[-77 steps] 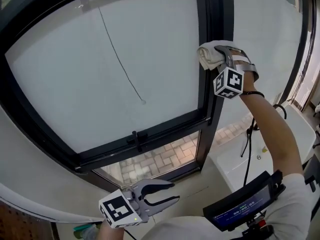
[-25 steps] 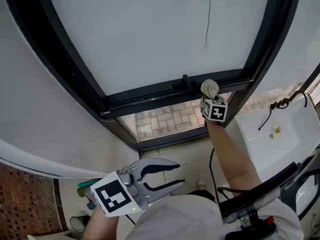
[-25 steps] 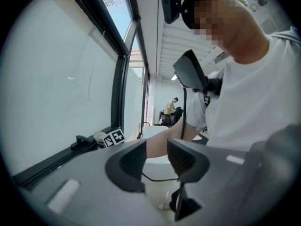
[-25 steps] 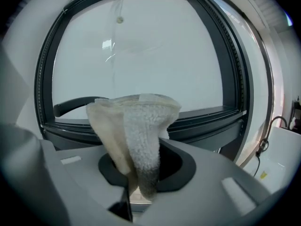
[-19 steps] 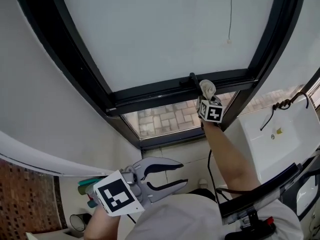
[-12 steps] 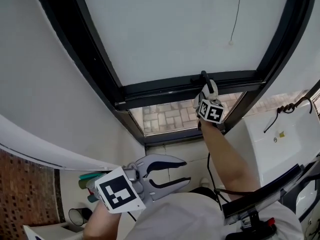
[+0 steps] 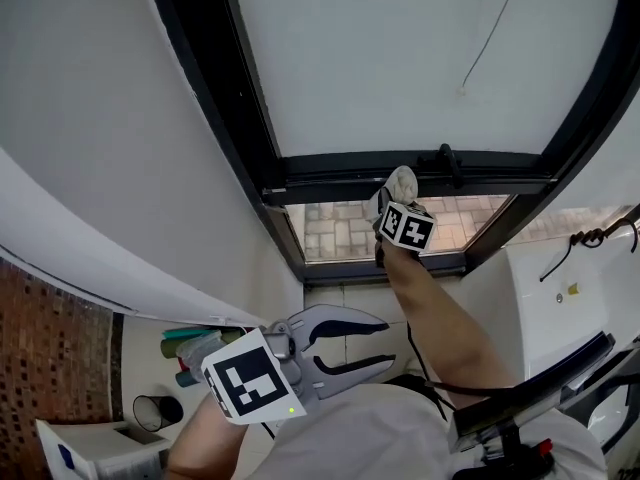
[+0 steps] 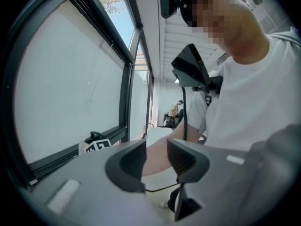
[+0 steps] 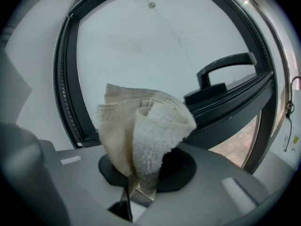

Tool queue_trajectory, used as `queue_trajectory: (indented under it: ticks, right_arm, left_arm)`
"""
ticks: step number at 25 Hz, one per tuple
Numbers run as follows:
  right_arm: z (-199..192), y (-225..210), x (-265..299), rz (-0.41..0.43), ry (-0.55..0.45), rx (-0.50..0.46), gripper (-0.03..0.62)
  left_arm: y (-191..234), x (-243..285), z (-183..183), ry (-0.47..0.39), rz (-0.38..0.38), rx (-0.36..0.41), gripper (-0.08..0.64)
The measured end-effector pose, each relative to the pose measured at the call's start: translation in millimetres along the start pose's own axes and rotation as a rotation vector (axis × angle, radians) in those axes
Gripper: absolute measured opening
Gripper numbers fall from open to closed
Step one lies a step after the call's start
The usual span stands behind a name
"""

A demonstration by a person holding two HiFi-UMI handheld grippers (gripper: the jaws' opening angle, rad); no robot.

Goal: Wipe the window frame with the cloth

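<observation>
Where the window frame stands: we look at a black metal window frame [image 7: 330,165] whose crossbar runs under a frosted pane. A black lever handle [image 7: 447,158] sits on that crossbar.
Lower pane: grey brick paving [image 7: 345,230] shows through it.
Frosted pane: a thin cord with a small bead [image 7: 463,90] hangs before it.
Right side: a white sink [image 7: 570,298] lies below the frame, with a dark hose [image 7: 600,236] looped above it.
Lower left: a brown mosaic-tiled wall [image 7: 50,368], a small black bin [image 7: 157,410], green and teal bottles [image 7: 185,348] and a white box [image 7: 90,453].
Right gripper: our bare right forearm [image 7: 430,303] stretches out to the crossbar. The right gripper [image 7: 393,203] is just left of the handle, its fingers pinching a cream towelling cloth [image 9: 146,135].
Cloth: folded and bunched, it stands out past the fingers, right at the crossbar. We cannot tell whether it touches the metal.
In the way: the handle stands just right of the cloth.
Left gripper: we hold the left gripper [image 7: 385,345] low by our body, well apart from the frame. Its fingers are spread with nothing gripped.
Markings: each gripper's cube bears black-and-white square markers. A blue patch on the white box is too small to read.
</observation>
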State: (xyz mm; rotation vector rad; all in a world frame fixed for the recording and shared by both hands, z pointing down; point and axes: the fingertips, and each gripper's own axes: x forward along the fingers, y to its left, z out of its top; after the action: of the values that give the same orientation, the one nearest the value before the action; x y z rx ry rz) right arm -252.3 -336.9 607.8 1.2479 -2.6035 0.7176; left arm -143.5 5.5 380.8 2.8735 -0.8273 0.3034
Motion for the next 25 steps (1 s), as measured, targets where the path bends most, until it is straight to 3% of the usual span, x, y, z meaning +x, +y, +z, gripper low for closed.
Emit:
queue_trajectory:
  ticks: [12,17,25]
  right_arm:
    - [-35,175,41,0.346,0.124,0.286,0.08]
    - [-35,199,51,0.384,0.135,0.366,0.08]
    - [-19,212,56,0.434,0.149,0.591,0.081]
  left_arm:
    - [0,-30,-5,0.013,0.105,-0.002,0.16]
    - [4,-47,-9,0.004,0.162,-0.018,0.16]
    - [8,-51,-11,-0.027,0.189,-0.021,0.16]
